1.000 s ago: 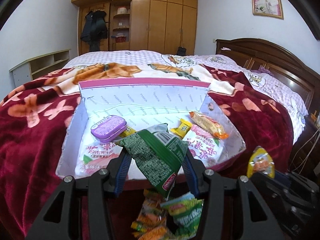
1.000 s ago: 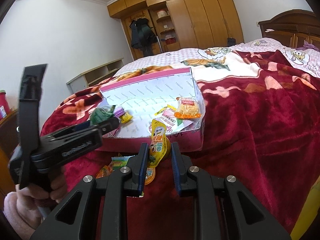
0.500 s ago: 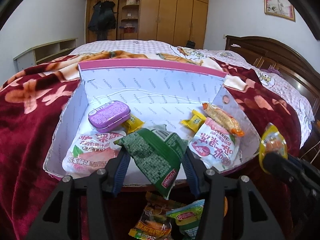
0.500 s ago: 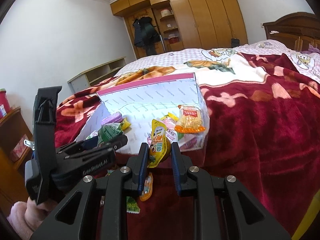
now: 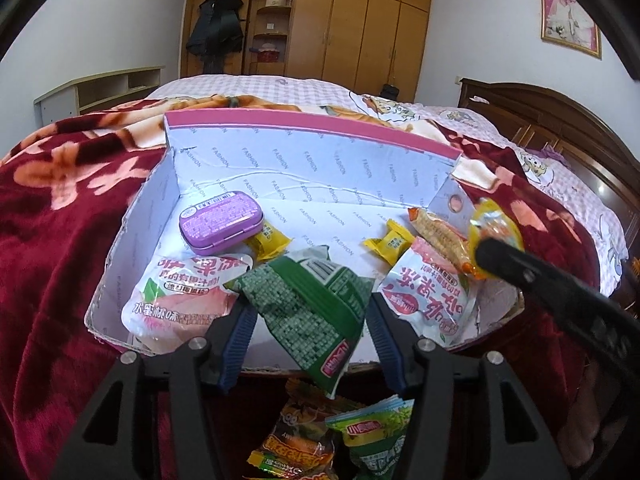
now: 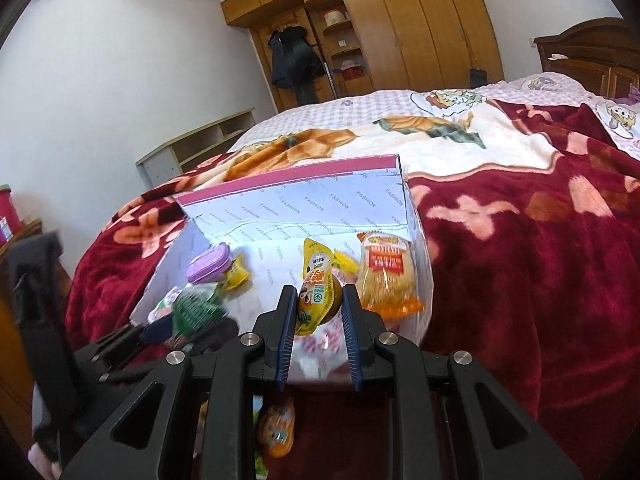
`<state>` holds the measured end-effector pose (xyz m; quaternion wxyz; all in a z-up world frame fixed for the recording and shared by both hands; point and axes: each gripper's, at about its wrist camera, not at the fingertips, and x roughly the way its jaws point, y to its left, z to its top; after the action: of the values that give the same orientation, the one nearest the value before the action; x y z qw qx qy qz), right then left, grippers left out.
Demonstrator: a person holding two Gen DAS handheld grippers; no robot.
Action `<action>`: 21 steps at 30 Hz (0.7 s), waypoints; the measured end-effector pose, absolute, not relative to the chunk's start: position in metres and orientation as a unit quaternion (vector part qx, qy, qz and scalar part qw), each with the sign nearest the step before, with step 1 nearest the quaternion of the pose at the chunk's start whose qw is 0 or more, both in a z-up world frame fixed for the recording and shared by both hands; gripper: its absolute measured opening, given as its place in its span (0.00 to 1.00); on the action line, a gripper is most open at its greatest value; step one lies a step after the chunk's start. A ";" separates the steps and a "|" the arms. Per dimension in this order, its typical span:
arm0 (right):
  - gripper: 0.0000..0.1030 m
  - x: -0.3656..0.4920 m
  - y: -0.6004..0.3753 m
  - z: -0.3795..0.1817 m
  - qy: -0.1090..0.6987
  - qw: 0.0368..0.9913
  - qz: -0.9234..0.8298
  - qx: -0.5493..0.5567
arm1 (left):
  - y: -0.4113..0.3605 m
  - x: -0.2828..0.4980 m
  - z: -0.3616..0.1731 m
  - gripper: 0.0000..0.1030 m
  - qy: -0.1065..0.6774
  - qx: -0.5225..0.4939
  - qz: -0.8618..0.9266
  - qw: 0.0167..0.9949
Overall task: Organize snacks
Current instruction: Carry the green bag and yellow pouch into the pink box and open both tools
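Note:
A white box with a pink rim [image 5: 304, 128] lies open on the bed; it also shows in the right wrist view [image 6: 288, 178]. Inside are a purple tin [image 5: 221, 220], two pink-and-white pouches [image 5: 180, 296], yellow candies [image 5: 390, 244] and an orange cracker pack [image 5: 438, 236]. My left gripper [image 5: 308, 312] is shut on a green snack packet [image 5: 308, 300] above the box's near edge. My right gripper [image 6: 318, 308] is shut on a yellow jelly cup [image 6: 316, 288] over the box's near right part; the cup also shows in the left wrist view [image 5: 496, 232].
Loose snack packets [image 5: 332, 440] lie on the red blanket [image 5: 60, 240] in front of the box, with an orange jelly cup [image 6: 276, 428] below my right gripper. A wooden headboard [image 5: 560, 128] stands at the right, and a wardrobe [image 5: 340, 28] at the far wall.
Both grippers have moved forward toward the box with their snacks. The right gripper with the jelly cup now reaches over the box's near right part.

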<state>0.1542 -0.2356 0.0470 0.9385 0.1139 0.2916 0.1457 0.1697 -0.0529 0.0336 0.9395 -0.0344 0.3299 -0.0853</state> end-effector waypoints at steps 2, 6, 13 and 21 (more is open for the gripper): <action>0.23 0.165 -0.237 0.048 0.293 0.938 0.146 0.114 | -0.052 0.170 0.033 0.57 0.332 -0.037 -0.086 0.939; 0.23 0.179 -0.238 0.047 0.295 0.938 0.142 0.113 | -0.052 0.170 0.034 0.57 0.333 -0.039 -0.086 0.938; 0.23 0.201 -0.238 0.039 0.313 0.934 0.136 0.111 | -0.052 0.170 0.034 0.58 0.333 -0.040 -0.087 0.938; 0.36 0.207 -0.238 0.038 0.315 0.932 0.138 0.115 | -0.053 0.170 0.034 0.60 0.334 -0.037 -0.089 0.938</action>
<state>0.2071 -0.2377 0.0376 0.9320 0.1154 0.3148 0.1379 0.1704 -0.0535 0.0336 0.9378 -0.0368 0.3336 -0.0893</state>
